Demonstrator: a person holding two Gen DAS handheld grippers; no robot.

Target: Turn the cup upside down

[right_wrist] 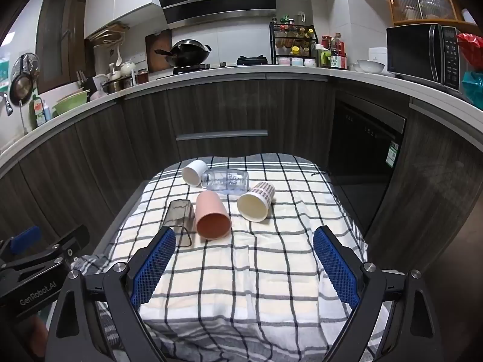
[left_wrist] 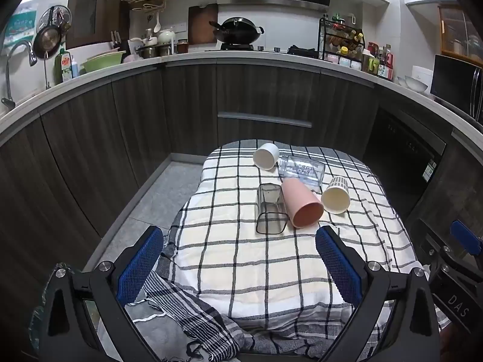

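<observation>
Presumably the pink cup (right_wrist: 211, 215), lying sideways mid-cloth (right_wrist: 241, 271) beside the smoky tumbler (right_wrist: 178, 214), is judged light, rigid and slippery; its wall is best pinched. Both left gripper (left_wrist: 240, 267) and right gripper (right_wrist: 244, 267) are held spread, empty.

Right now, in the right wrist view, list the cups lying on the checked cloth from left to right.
Smoky clear cup → pink cup → plaid paper cup. The white cup and clear bottle lie farther back, overlapping that span.

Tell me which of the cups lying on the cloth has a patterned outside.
The striped paper cup, at the right end of the group, cream inside. The pink cup, white cup and smoky clear cup are plain.
</observation>
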